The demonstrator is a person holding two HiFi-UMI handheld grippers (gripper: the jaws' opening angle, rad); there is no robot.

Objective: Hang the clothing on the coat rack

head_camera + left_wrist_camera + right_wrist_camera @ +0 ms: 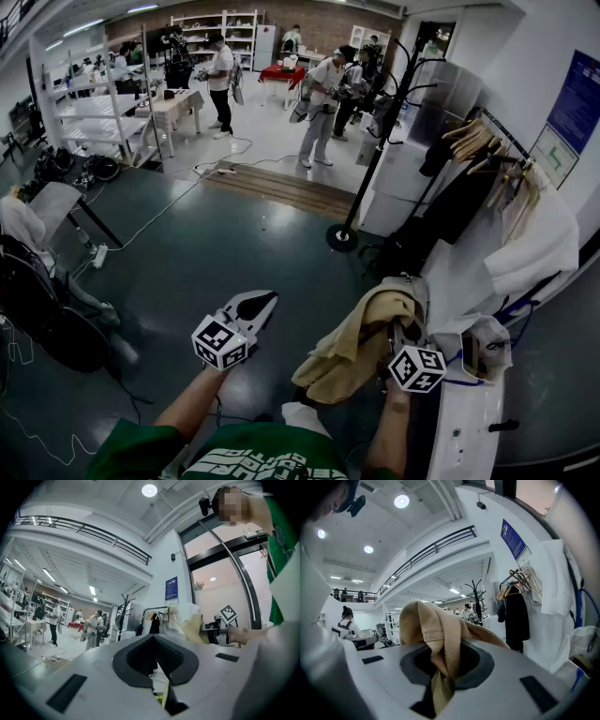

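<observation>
The right tool [438, 686] clamped the tan garment [349, 354], which lay bunched over its jaws, low at the person's right. The left tool [255, 305] hung empty, jaws together. The black coat rack [378, 141] stood well apart across the floor [206, 253].

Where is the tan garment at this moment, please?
In the head view the tan garment hangs at lower right, clamped in the right gripper, beside the white garments and short of the black coat rack.

You wear a green short-sleeved shirt [246, 461] with white lettering. Your left gripper [254, 306] and right gripper [394, 336] are pale grey, black-padded, each bearing a cube [219, 343] of black-and-white square markers.
</observation>
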